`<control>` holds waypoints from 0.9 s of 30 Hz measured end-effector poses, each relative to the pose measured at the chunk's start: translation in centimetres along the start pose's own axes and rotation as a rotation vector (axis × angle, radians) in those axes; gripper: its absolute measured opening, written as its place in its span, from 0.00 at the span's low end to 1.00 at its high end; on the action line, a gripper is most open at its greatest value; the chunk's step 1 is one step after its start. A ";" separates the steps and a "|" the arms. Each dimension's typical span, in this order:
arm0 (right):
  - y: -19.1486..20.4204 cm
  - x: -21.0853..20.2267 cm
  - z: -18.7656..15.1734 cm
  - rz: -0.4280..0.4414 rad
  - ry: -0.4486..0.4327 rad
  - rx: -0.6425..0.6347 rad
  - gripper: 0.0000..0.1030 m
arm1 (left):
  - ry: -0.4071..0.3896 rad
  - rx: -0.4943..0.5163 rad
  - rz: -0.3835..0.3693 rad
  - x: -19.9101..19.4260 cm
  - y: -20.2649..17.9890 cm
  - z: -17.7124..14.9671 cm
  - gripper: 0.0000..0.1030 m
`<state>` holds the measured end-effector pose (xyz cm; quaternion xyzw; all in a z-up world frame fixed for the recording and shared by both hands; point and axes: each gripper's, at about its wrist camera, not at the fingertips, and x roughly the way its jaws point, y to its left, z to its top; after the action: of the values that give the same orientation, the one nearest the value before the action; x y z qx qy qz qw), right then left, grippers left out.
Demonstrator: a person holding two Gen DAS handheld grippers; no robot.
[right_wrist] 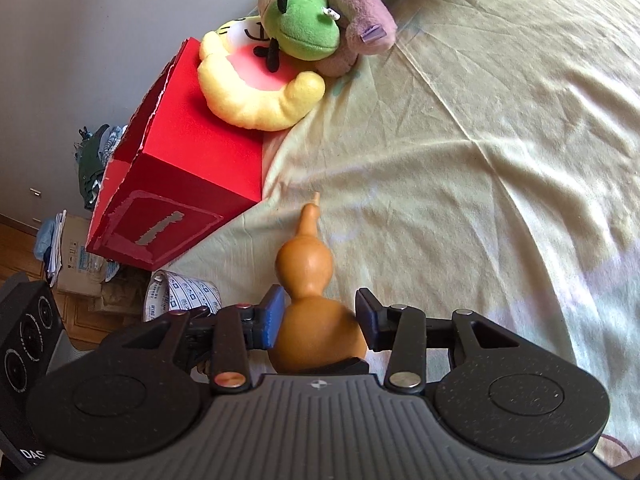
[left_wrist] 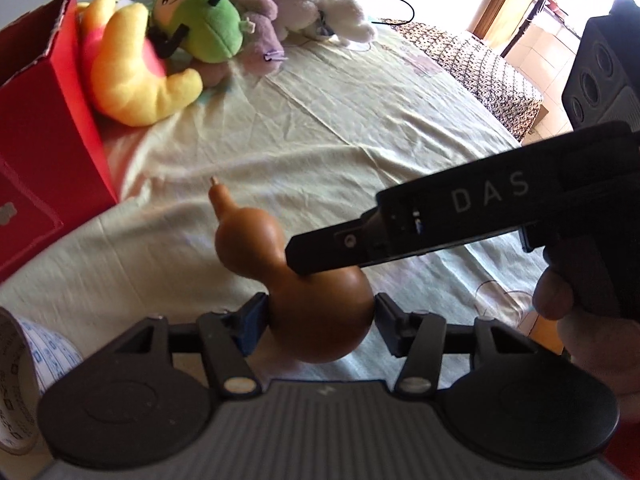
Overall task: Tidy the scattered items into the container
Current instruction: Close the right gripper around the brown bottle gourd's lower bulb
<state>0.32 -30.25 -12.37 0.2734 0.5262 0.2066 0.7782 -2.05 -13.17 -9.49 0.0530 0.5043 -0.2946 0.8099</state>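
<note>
A brown gourd lies on the pale yellow sheet, stem pointing away. My left gripper is shut on its big lower bulb, both pads touching. My right gripper straddles the same gourd; its left pad touches, while a small gap shows at the right pad. The right gripper also shows in the left wrist view as a black finger over the gourd. The red box stands at the left, also in the right wrist view. Several plush toys, one yellow and one green, lie beside it.
A roll of printed tape lies at the bed's near left edge, also in the right wrist view. A purple plush and a white plush lie at the back. A black cable runs behind them. A speaker stands right.
</note>
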 end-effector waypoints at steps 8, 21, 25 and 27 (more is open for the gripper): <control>0.6 1.2 -0.2 -0.019 0.029 -0.048 0.50 | -0.017 0.061 0.066 0.2 -1.3 -0.5 0.55; 3.0 -1.5 0.4 0.065 -0.046 -0.083 0.49 | -0.153 0.131 0.147 -3.6 -2.9 -0.6 0.55; 4.4 -2.1 1.2 0.139 -0.078 -0.070 0.49 | -0.204 0.132 0.165 -6.1 -2.3 -0.1 0.55; 5.4 -2.4 1.6 0.170 -0.101 -0.071 0.49 | -0.232 0.126 0.173 -7.4 -1.7 0.3 0.55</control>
<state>0.75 -27.88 -6.70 0.2994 0.4536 0.2765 0.7926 -5.08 -11.52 -2.68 0.1126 0.3815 -0.2591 0.8801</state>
